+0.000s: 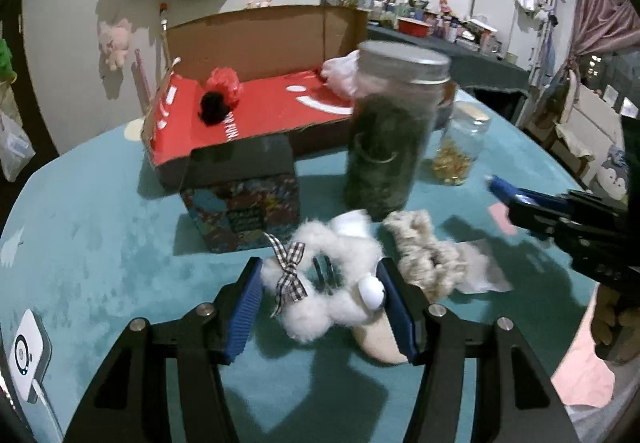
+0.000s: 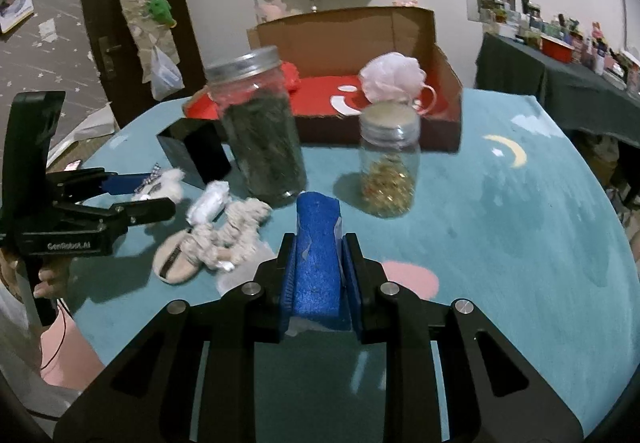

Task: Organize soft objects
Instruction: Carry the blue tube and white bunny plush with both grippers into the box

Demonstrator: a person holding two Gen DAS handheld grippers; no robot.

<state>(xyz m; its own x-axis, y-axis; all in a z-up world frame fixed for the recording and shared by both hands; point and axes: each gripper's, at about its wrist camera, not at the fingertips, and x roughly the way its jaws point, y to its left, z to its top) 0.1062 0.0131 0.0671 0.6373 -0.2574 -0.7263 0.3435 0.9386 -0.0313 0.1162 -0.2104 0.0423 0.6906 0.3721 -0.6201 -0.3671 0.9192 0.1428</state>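
Table cover (image 2: 500, 227) seen as teal, marked with yellow crescent (image 2: 508, 151) and pink patch (image 2: 412, 277). Cardboard box (image 1: 256, 39) brown outside, red inside with white markings. Fluffy scrunchie (image 1: 320, 283) white, tied with black-and-white checked ribbon (image 1: 290, 271). Second scrunchie (image 1: 428, 255) beige, knitted. Sponge (image 2: 318, 255) blue. Mesh puff (image 2: 394, 77) pale pink. Small box (image 1: 244, 203) multicoloured, patterned. Gripper pads (image 1: 244, 319) blue, ribbed.
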